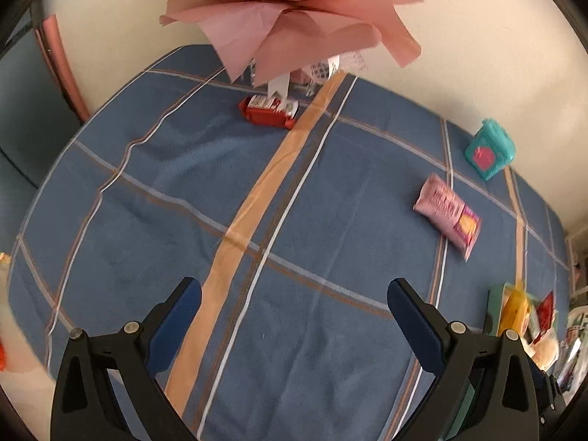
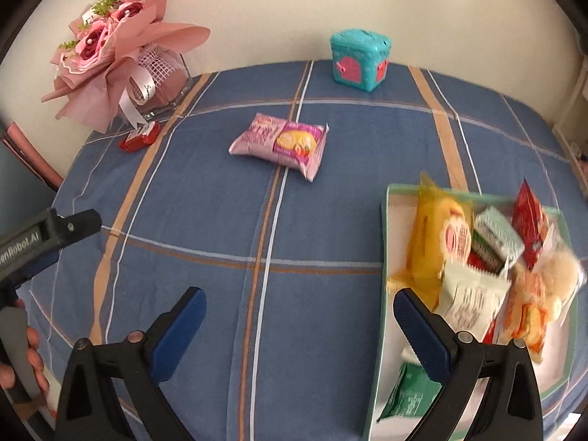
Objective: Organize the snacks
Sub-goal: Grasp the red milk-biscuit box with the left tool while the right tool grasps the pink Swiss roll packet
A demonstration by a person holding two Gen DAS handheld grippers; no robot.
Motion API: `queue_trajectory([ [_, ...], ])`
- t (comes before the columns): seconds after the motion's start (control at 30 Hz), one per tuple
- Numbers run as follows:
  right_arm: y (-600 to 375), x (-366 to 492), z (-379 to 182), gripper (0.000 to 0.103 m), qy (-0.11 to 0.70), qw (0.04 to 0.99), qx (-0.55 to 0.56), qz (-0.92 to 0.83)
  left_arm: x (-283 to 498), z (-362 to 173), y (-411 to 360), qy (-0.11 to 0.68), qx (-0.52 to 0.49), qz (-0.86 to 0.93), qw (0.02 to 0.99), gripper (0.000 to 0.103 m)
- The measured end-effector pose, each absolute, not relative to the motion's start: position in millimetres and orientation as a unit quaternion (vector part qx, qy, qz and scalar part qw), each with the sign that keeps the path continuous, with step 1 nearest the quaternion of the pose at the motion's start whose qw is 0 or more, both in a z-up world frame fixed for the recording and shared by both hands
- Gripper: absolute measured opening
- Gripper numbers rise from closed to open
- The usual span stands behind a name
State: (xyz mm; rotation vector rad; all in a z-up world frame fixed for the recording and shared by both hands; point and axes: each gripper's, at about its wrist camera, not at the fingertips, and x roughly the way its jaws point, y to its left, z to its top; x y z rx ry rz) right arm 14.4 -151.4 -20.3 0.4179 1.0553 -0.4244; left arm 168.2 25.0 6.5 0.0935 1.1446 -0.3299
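- The left gripper [image 1: 294, 301] is hovering over the blue plaid-clothed surface [image 1: 294, 220] with its blue-padded fingers [image 1: 176, 316] spread wide and nothing between them.
- The right gripper [image 2: 299, 312] is likewise gaping wide and holding nothing, just beside the shallow green-rimmed cardboard tray [image 2: 384, 242] on its right.
- The tray is carrying a heap of snacks: a yellow wrapped cake [image 2: 437, 235], a green-and-white carton [image 2: 496, 235], a red sachet [image 2: 529, 220], a white packet [image 2: 470, 301] and a clear bag of pale round biscuits [image 2: 558, 272].
- A pink pillow-shaped snack packet [image 2: 279, 141] is lying alone mid-surface, well apart from the tray.
- A red flat snack bar [image 1: 268, 112] is sitting at the foot of the pink paper-wrapped rose bouquet [image 1: 294, 11].
- A teal box with pink hearts [image 2: 360, 58] is standing at the far edge.
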Motion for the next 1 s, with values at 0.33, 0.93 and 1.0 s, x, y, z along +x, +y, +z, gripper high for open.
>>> queue_trajectory([
  [0.33, -184, 71, -41, 0.103, 0.508, 0.82, 0.186, -0.184, 245, -14, 22, 0.541, 0.072, -0.178, 0.819, 0.101],
  [0.93, -218, 185, -90, 0.102, 0.554, 0.816, 0.073, -0.149, 362, -64, -20, 0.498, 0.149, -0.206, 0.829, 0.101],
  [1.0, -220, 190, -92, 0.101, 0.552, 0.818, 0.072, -0.144, 371, -67, -21, 0.497, 0.143, -0.204, 0.831, 0.101],
])
